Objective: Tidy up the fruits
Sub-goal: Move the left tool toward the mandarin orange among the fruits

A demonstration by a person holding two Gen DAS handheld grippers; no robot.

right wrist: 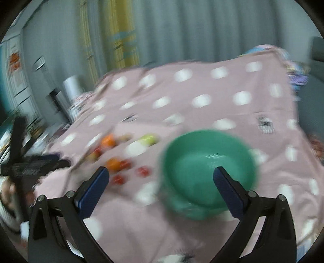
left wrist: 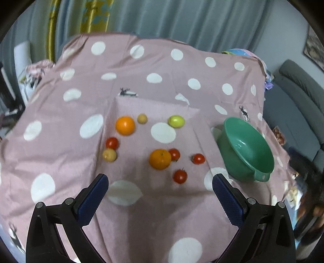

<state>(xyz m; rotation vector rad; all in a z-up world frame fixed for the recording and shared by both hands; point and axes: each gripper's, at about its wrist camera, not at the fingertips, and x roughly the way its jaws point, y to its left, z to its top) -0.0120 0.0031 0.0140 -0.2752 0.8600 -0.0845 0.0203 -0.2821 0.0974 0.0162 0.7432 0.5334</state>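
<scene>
Dotted pink cloth (left wrist: 154, 66); left claw (left wrist: 160, 186), right claw (right wrist: 161, 178) wide open, empty.

Fruits lie spread on the cloth (left wrist: 141, 66) near its middle. The bowl (left wrist: 247, 147) sits to their right, toward the right edge. Two oranges (left wrist: 125, 125) (left wrist: 160, 159) lie one behind the other; tomatoes (left wrist: 179, 176) cluster around the nearer one. A lemon (left wrist: 176, 121) lies farthest back, left of the bowl.

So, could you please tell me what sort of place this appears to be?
Probably a home living room: a pink polka-dot cloth covers the table, grey pleated curtains hang behind it, and a grey upholstered sofa stands beside it.
</scene>
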